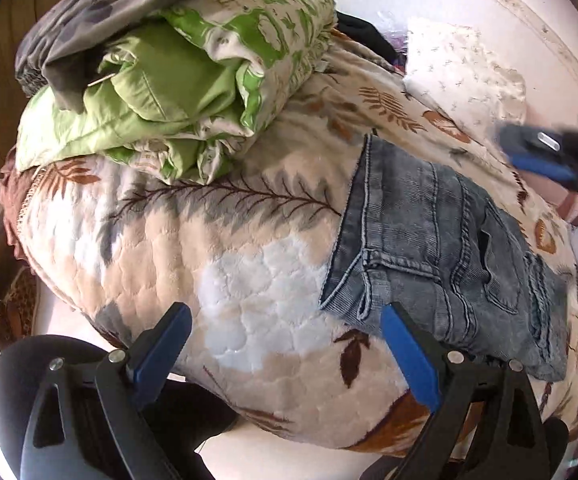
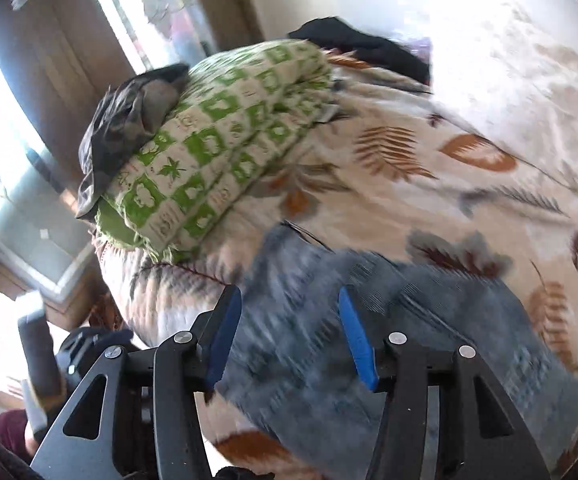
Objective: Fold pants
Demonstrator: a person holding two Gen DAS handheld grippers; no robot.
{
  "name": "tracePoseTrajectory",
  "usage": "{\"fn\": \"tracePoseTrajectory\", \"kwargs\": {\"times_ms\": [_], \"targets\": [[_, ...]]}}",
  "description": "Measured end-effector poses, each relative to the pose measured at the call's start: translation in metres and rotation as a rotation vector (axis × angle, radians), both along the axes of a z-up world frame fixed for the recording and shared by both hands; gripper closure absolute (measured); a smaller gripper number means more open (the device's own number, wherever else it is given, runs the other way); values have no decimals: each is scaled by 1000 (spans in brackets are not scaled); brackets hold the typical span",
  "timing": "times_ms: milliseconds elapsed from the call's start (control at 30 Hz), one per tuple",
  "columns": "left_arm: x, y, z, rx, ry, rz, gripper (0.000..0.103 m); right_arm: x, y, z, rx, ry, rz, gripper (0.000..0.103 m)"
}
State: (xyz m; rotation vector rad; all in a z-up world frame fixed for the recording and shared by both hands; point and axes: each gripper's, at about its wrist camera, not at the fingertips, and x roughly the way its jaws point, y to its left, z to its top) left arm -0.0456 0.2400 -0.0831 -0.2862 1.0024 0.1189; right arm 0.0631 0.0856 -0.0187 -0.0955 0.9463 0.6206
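Observation:
The grey-blue jeans (image 1: 441, 248) lie folded on a leaf-print blanket (image 1: 225, 248) over the bed. My left gripper (image 1: 285, 312) is open and empty, just left of the jeans' near corner, its right finger beside the denim edge. My right gripper (image 2: 289, 300) is open and empty, hovering above the jeans (image 2: 369, 344), which are motion-blurred in the right wrist view. The right gripper also shows blurred at the right edge of the left wrist view (image 1: 549, 156).
A folded green-and-white quilt (image 1: 177, 92) with dark grey clothing (image 1: 101, 20) on top sits at the back left of the bed. A black garment (image 2: 361, 46) and a white pillow (image 1: 465, 76) lie at the far end. A window (image 2: 17, 152) is on the left.

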Motion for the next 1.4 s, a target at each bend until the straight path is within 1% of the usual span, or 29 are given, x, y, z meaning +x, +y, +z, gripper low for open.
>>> {"fn": "tracePoseTrajectory", "kwargs": {"times_ms": [67,100,233,433,533,567,600,633,667,700,733,767,800,833,867,900,933,1000,1067,1100,1233,1400], "targets": [[0,2,1,2,-6,-15,6,12,21,-6,-24,10,26,51],[1,3,2,-9,-10,-22,6,20,33,-11,-49,10,35,50],[11,7,-3,-102,2,-57,7,43,59,-26,-129,22,51,50],[29,-6,-14,-181,24,-135,7,73,80,-45,-227,43,85,49],[41,-10,-24,-212,40,-162,17,83,92,-58,-292,48,117,49],[44,-12,-28,-225,52,-169,24,87,95,-64,-311,54,128,49],[47,-13,-32,-237,56,-176,27,90,97,-69,-324,63,134,49],[49,-14,-33,-234,44,-178,27,94,100,-76,-338,76,141,49],[51,-17,-32,-227,23,-193,32,97,102,-83,-350,89,149,49],[52,-20,-33,-226,13,-209,42,100,103,-93,-362,107,158,49],[53,-20,-34,-227,9,-212,45,102,104,-100,-374,125,160,49],[55,-19,-35,-234,6,-206,51,106,103,-110,-391,155,155,50],[55,-19,-36,-242,-2,-209,58,107,102,-115,-381,169,153,54],[55,-18,-37,-239,-11,-212,62,109,99,-116,-346,182,152,61],[54,-16,-39,-238,-14,-208,67,110,96,-115,-318,192,148,64],[54,-15,-40,-247,-17,-203,70,111,95,-115,-308,195,142,73],[51,-12,-39,-257,-23,-196,72,110,94,-113,-300,195,140,77],[48,-9,-38,-265,-36,-189,79,104,95,-109,-322,161,141,83],[46,-8,-37,-274,-48,-187,82,98,95,-104,-336,124,135,86],[45,-7,-35,-280,-58,-187,83,95,92,-99,-324,115,118,91],[34,-6,-25,-271,-82,-191,85,83,81,-79,-272,82,93,93],[21,-14,1,-260,-132,-219,86,63,65,-49,-205,25,71,93]]}}
